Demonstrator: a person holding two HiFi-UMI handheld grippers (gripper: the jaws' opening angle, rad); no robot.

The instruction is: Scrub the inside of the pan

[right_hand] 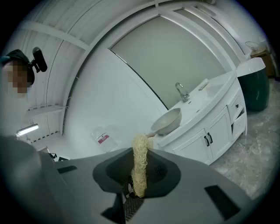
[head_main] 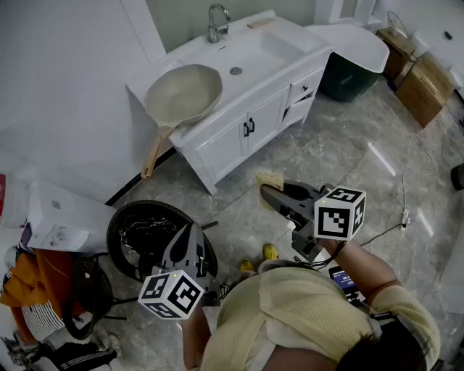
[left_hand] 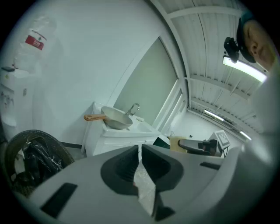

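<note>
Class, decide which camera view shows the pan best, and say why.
The head view: the pan is seen from above, whole inside and handle showing. The left gripper view shows it small, side-on; the right gripper view likewise, handle partly behind the scrub pad.

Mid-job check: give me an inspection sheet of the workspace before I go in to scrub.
Surface: white vanity top with sink and faucet.
Job's things: pan on the vanity's left end, handle overhanging; scrub pad in right hand-held gripper.
Clutter: black bin, cardboard boxes on the tiled floor.
Grippers: left hand-held gripper shut, empty; right shut on scrub pad; both short of the pan.
Cables: white cable on the floor.
Surroundings: green bin beside the vanity.
</note>
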